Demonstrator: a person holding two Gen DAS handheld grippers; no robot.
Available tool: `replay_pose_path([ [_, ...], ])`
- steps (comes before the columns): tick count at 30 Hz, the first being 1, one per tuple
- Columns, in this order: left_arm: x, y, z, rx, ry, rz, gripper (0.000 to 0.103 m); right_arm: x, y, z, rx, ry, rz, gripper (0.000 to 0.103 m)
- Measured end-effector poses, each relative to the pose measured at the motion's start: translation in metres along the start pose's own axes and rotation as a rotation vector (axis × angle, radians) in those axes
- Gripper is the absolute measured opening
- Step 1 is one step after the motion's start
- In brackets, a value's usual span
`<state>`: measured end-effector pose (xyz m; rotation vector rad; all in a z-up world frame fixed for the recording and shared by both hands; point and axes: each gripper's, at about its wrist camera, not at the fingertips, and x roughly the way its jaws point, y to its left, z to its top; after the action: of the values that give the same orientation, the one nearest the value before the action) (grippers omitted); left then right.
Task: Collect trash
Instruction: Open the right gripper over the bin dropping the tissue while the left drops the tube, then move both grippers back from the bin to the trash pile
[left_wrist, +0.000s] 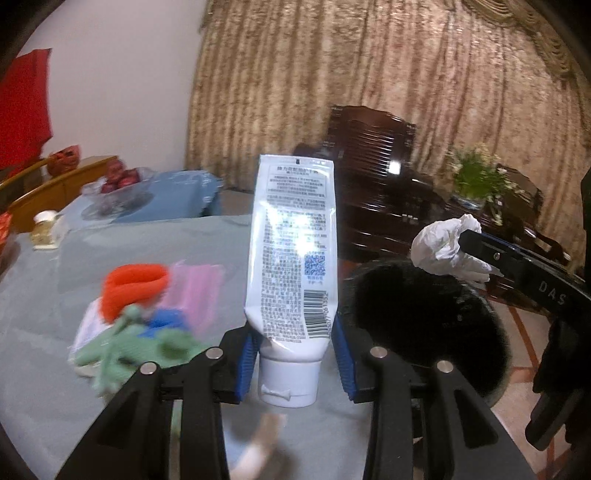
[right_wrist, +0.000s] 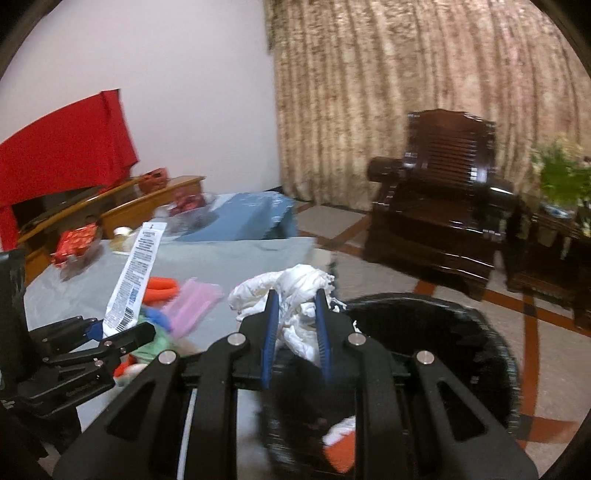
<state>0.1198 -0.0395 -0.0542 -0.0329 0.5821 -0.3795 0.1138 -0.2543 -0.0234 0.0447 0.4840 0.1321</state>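
Left tongs (left_wrist: 293, 354) grip a white tube (left_wrist: 291, 251) — cap end down. Right tongs (right_wrist: 297, 332) clamp crumpled tissue (right_wrist: 295, 291) — apparently above the black bin (right_wrist: 480, 332).

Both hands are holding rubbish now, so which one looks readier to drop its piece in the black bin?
Probably the right. The right gripper holds the crumpled tissue right at the black trash bin's near rim. The left gripper clamps the white tube over the table, with the bin off to its side.
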Motion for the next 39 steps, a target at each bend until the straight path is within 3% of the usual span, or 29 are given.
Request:
replay_pose_path([
  [10, 0.066, -0.085, 0.010, 0.081, 0.060, -0.165, 0.037, 0.009, -0.078, -0.033, 0.067, 0.069, -0.152, 0.019],
  [19, 0.108, -0.132, 0.007, 0.131, 0.112, -0.239, 0.037, 0.019, -0.116, -0.057, 0.123, 0.121, -0.215, 0.020],
  [21, 0.110, -0.136, 0.006, 0.132, 0.125, -0.254, 0.039, 0.020, -0.120, -0.061, 0.131, 0.127, -0.224, 0.024],
  [24, 0.108, -0.133, 0.009, 0.130, 0.113, -0.266, 0.057, 0.017, -0.122, -0.065, 0.145, 0.130, -0.244, 0.030],
  [27, 0.104, -0.131, 0.011, 0.133, 0.109, -0.272, 0.061, 0.017, -0.121, -0.065, 0.156, 0.130, -0.260, 0.044],
  [29, 0.101, -0.124, 0.012, 0.128, 0.102, -0.265, 0.068, 0.015, -0.120, -0.065, 0.164, 0.126, -0.265, 0.063],
  [32, 0.094, -0.117, 0.014, 0.116, 0.086, -0.241, 0.077, 0.012, -0.115, -0.063, 0.166, 0.108, -0.275, 0.084],
  [39, 0.064, -0.082, 0.017, 0.093, 0.045, -0.158, 0.086, 0.012, -0.085, -0.048, 0.148, 0.080, -0.210, 0.091],
])
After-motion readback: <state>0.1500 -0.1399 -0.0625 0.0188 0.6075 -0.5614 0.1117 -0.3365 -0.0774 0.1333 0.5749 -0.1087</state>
